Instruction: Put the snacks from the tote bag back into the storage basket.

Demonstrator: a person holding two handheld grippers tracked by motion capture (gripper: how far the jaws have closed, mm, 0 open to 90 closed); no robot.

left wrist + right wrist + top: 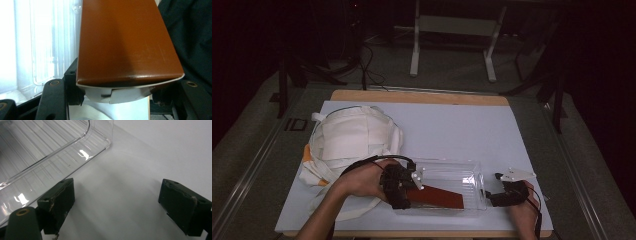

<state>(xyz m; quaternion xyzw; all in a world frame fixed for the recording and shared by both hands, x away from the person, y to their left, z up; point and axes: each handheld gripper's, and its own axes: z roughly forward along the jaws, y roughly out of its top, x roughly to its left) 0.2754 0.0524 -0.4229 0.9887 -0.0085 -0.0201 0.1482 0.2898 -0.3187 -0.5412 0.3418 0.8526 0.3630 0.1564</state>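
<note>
Left gripper (pixel 404 192) has the brown box (pixel 437 197) between its jaws inside the clear bin (pixel 462 172); whether the pads press it, I can't tell. Right gripper (pixel 492 196) sits released, just beside the bin.

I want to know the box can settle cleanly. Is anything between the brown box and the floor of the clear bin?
Nothing visible. The brown box lies low inside the clear bin, between the jaws of the left gripper. The right gripper sits open outside the bin's end.
</note>
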